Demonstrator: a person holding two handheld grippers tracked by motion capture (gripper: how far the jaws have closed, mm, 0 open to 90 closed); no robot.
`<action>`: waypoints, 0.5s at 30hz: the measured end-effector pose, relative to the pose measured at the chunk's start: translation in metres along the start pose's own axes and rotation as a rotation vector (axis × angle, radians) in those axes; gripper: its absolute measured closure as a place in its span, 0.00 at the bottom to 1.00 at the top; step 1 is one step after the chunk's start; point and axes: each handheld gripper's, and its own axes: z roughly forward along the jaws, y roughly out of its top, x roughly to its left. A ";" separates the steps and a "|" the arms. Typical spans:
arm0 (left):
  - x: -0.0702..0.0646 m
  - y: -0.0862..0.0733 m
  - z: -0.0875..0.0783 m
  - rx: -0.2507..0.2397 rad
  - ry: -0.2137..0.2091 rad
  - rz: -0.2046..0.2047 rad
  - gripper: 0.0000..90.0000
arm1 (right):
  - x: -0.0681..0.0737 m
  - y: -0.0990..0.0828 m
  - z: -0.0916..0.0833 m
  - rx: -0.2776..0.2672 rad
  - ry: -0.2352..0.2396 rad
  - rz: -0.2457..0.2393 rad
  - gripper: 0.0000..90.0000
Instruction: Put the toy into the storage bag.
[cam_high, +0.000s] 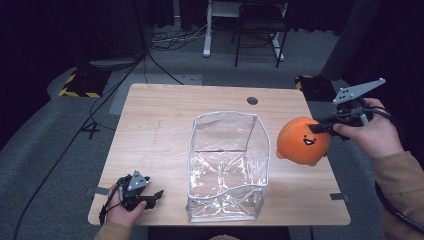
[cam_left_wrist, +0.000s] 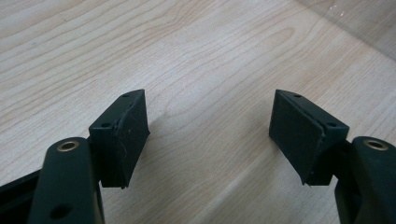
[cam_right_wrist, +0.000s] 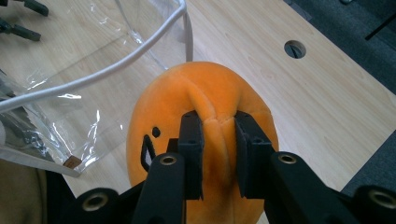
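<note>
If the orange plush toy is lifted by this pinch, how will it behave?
The orange plush toy is probably soft: its fabric bunches into a fold inside the right tool. It likely sags but holds. Being rounded, it might roll once released.

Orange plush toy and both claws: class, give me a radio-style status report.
Right claw shut on orange plush toy, held beside the clear bag. Left claw open, nothing between its jaws, low over the table. Bag mouth open, nothing blocking it.
</note>
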 end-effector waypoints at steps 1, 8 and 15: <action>0.000 0.000 0.000 0.000 -0.002 -0.005 0.32 | 0.000 0.002 -0.002 -0.004 0.001 -0.003 0.83; 0.000 0.000 0.001 -0.004 0.001 -0.003 0.32 | -0.001 0.012 -0.012 -0.023 0.004 -0.014 0.83; 0.000 0.000 0.001 -0.005 0.002 -0.003 0.32 | -0.001 0.024 -0.021 -0.034 0.005 -0.029 0.83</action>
